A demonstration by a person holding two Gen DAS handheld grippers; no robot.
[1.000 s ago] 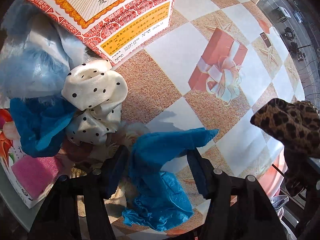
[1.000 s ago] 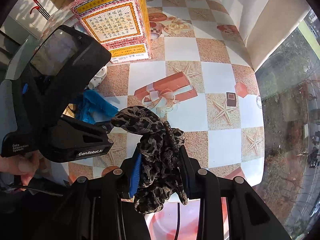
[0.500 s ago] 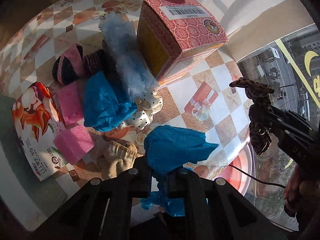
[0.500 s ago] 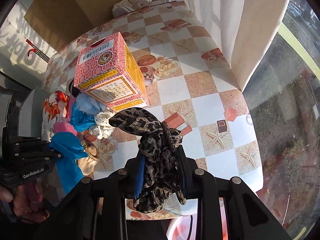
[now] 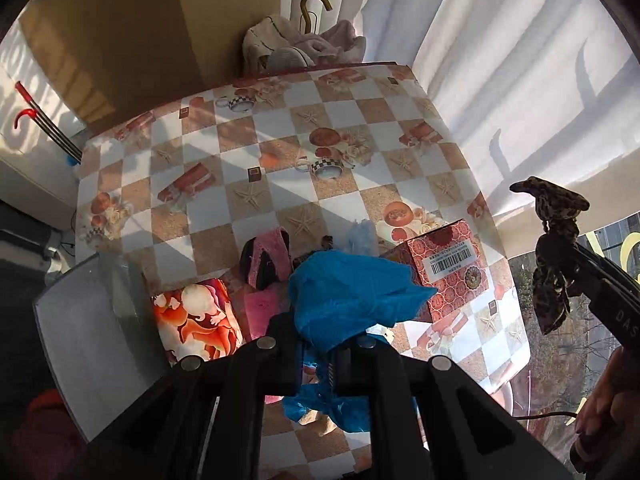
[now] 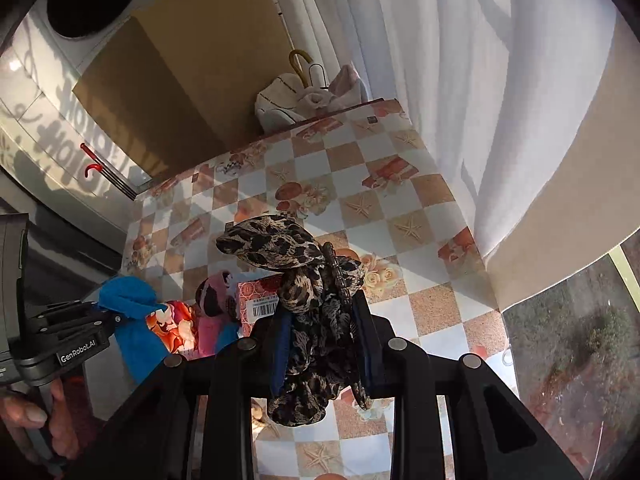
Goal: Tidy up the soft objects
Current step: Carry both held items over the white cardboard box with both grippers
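Note:
My left gripper (image 5: 320,344) is shut on a blue cloth (image 5: 352,300) and holds it high above the table; it also shows in the right wrist view (image 6: 128,300). My right gripper (image 6: 320,320) is shut on a leopard-print scrunchie (image 6: 304,276), also raised; the scrunchie shows at the right in the left wrist view (image 5: 554,240). Below on the checkered table (image 5: 280,152) lie a pink and black sock (image 5: 266,258), a pink sponge (image 5: 260,308) and a pale blue fluffy piece (image 5: 362,236).
A red patterned box (image 5: 452,276) stands at the table's right. A floral tissue pack (image 5: 196,320) lies at the near left beside a grey glass panel (image 5: 80,332). A cardboard sheet (image 5: 120,32), a bag of laundry (image 5: 296,48) and white curtains (image 5: 500,60) stand behind.
Both grippers have risen well above the table and tilted up toward the far wall. The left gripper closed on the blue cloth and lifted it off the pile.

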